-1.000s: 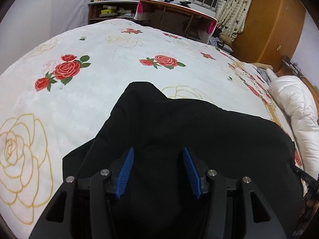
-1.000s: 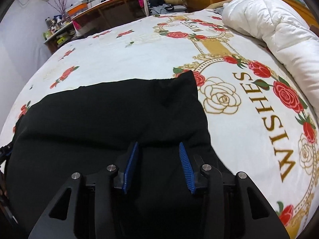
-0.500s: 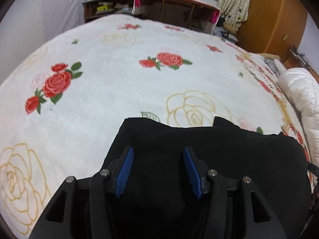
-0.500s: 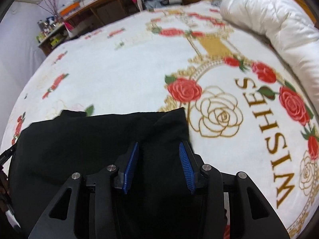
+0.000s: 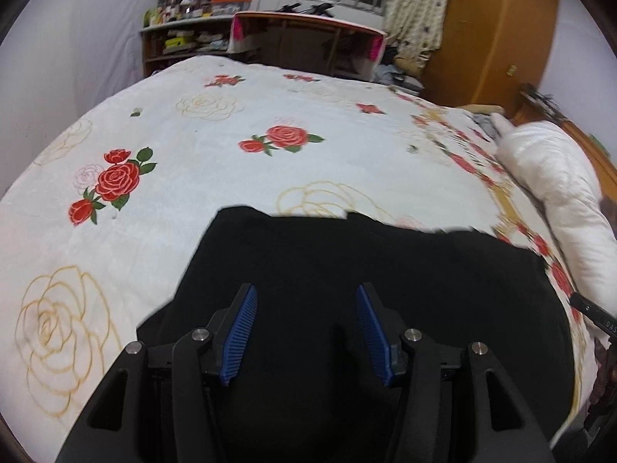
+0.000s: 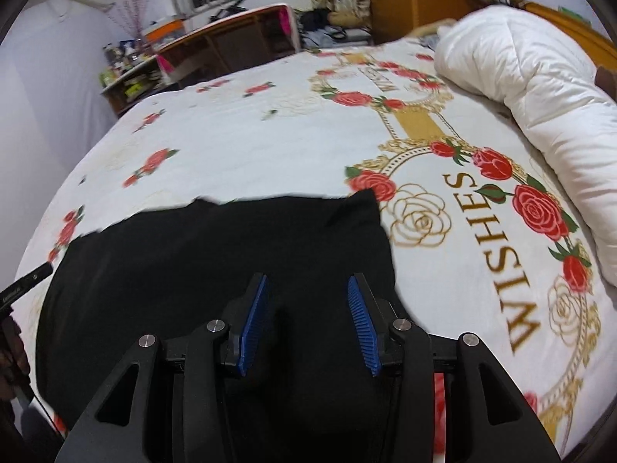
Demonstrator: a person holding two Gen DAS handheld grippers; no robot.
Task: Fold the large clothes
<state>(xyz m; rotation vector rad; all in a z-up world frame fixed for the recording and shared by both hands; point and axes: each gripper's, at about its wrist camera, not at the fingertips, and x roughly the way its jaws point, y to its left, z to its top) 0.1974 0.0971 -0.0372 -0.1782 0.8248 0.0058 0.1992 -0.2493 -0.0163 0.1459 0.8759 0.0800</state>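
A black garment (image 5: 347, 270) lies folded on the bed's near side and also shows in the right wrist view (image 6: 216, 254). Its far edge runs straight across the blanket. My left gripper (image 5: 306, 308) is open over the garment's left part, blue pads (image 5: 241, 332) apart, nothing between them. My right gripper (image 6: 306, 301) is open over the garment's right part, near its right edge. Whether the pads touch the cloth I cannot tell.
The bed carries a white blanket with red roses (image 5: 231, 154) and the word WISHES (image 6: 497, 254). A rolled white duvet (image 6: 540, 88) lies on the right. A desk (image 5: 304, 38), shelves and a wooden wardrobe (image 5: 497, 31) stand beyond the bed.
The garment's far edge has come towards me and now lies as a shorter fold. Both grippers have tilted up over it, jaws open throughout.
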